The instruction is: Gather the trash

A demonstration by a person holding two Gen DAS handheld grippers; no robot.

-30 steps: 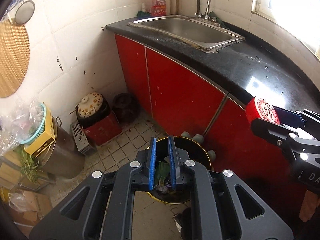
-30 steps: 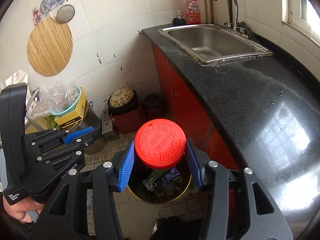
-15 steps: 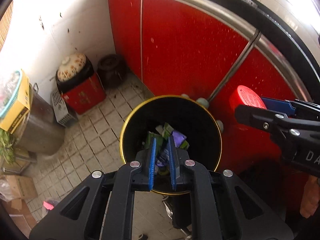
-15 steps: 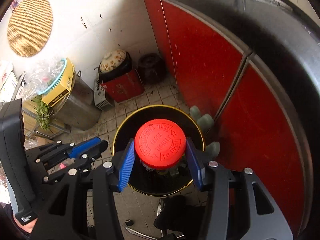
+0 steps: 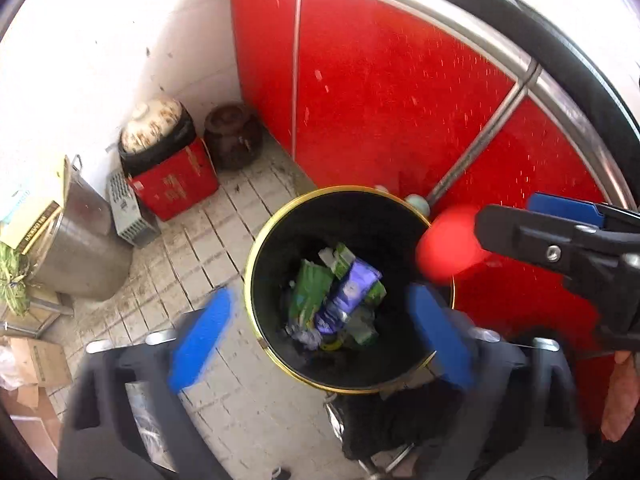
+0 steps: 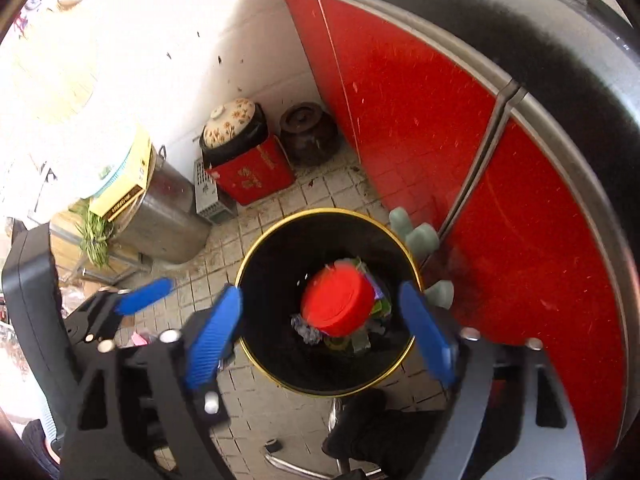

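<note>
A black trash bin with a gold rim (image 5: 256,312) (image 6: 248,268) stands on the tiled floor by the red cabinets and holds green and purple wrappers (image 5: 340,284). A red-capped bottle (image 6: 336,304) is falling into the bin, free of my fingers; in the left wrist view it shows as a red blur (image 5: 448,248) at the bin's rim. My right gripper (image 6: 320,336) is open wide over the bin. My left gripper (image 5: 320,336) is open wide and empty over the bin.
Red cabinet doors (image 5: 380,100) rise behind the bin under a dark counter. A red box with a floral-lidded pot (image 5: 172,176), a brown jar (image 5: 232,140) and a metal pot (image 5: 76,240) stand along the white wall. Pale bottles (image 6: 416,232) sit beside the bin.
Both grippers have opened wide. The right gripper has let go of the red-capped bottle, which drops into the bin.
</note>
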